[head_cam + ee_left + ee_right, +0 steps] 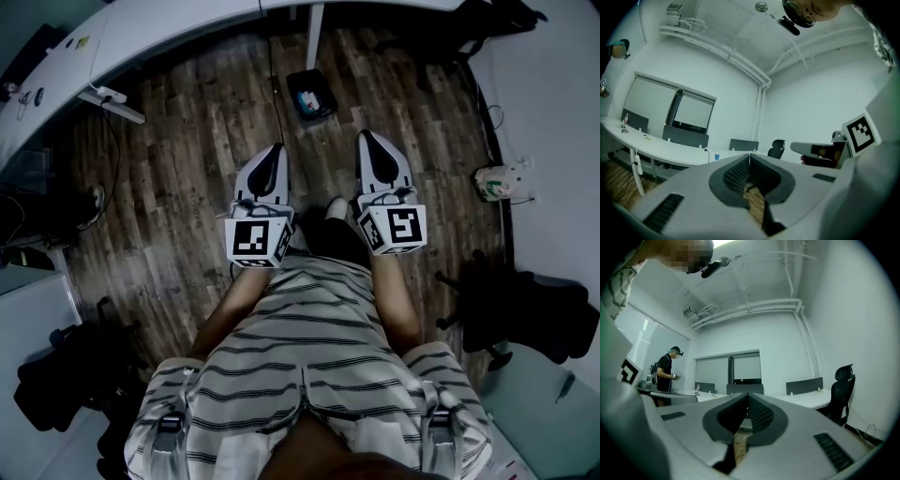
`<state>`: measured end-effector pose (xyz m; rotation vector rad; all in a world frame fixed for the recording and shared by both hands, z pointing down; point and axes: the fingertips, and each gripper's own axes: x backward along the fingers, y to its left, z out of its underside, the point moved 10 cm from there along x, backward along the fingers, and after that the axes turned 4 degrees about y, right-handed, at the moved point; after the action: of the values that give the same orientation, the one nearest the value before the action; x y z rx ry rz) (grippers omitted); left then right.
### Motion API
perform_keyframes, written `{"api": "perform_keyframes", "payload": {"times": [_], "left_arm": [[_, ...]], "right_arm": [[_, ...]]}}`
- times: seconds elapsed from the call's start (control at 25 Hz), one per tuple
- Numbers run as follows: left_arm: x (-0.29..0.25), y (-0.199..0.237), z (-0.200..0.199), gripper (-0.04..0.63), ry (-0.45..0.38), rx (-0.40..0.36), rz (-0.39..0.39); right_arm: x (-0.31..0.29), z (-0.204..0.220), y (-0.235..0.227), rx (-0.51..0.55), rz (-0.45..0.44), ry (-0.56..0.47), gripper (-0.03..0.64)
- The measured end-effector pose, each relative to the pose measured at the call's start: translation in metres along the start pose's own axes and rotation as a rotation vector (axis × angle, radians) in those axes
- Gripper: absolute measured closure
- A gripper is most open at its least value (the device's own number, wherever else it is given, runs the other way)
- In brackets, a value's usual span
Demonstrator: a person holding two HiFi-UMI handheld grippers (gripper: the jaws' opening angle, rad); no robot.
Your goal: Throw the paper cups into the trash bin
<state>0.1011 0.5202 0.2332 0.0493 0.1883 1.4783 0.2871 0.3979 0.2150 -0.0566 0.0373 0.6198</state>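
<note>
In the head view both grippers are held level in front of my striped shirt, above a wooden floor. The tips of my left gripper (275,150) are pressed together with nothing between them, as its own view (749,157) also shows. My right gripper (367,139) is likewise shut and empty (747,397). A small dark open container (310,94) with something blue in it stands on the floor ahead of the grippers. Far off in the left gripper view, a small blue cup (716,156) stands on the long white desk (656,149).
A curved white desk (141,37) runs along the top left, with a power strip (111,97) hanging at its edge. A black office chair (525,314) stands to the right, a black bag (70,375) at lower left. Another person (665,373) stands by the desks at far left.
</note>
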Motion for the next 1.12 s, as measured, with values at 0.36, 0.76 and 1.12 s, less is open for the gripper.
{"api": "perform_keyframes", "payload": {"times": [0.36, 0.76, 1.12], "left_arm": [[-0.041, 0.010, 0.000, 0.571, 0.004, -0.013, 0.011], [-0.149, 0.041, -0.010, 0.571, -0.025, -0.024, -0.014], [-0.268, 0.065, -0.036, 0.571, -0.017, -0.031, -0.074]], "right_arm": [[-0.038, 0.004, -0.016, 0.036, -0.024, 0.001, 0.600], [-0.137, 0.011, -0.076, 0.017, -0.041, -0.018, 0.600], [-0.246, -0.008, -0.151, 0.017, -0.115, -0.018, 0.600]]}}
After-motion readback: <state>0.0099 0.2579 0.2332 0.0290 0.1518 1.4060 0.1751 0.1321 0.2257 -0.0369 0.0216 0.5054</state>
